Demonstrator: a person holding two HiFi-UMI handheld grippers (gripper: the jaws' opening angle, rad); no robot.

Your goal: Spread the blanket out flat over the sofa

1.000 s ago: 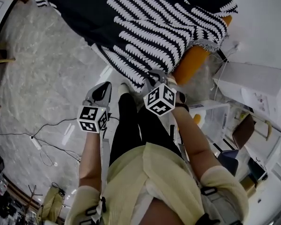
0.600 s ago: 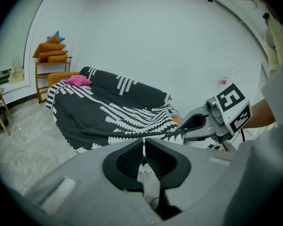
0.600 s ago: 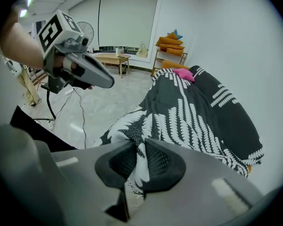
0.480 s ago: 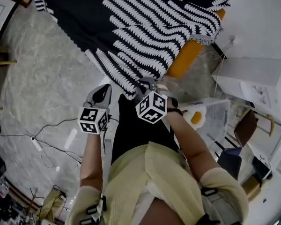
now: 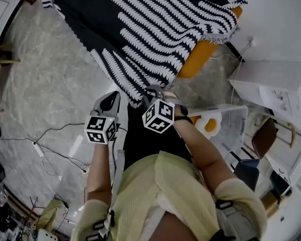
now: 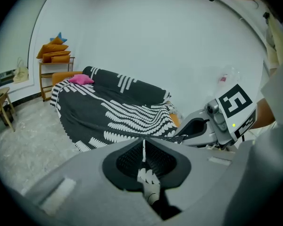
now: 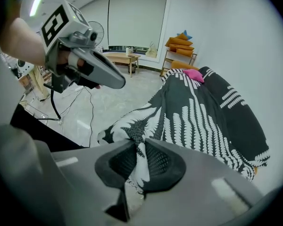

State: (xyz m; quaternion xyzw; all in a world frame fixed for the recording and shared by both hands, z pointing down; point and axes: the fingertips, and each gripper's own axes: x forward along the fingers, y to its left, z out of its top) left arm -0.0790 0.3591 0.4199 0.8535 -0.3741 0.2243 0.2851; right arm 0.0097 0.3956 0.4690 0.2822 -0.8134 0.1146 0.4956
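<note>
Blanket (image 5: 155, 29) — one, over one sofa (image 5: 198, 56) — clamped by left claw (image 6: 143, 149) and right claw (image 7: 137, 152).

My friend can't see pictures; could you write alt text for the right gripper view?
The right gripper has its fingers shut on a fold of black-and-white blanket, which stretches away in a draped mound topped by a pink cushion. At upper left, a hand holds the left gripper.
</note>
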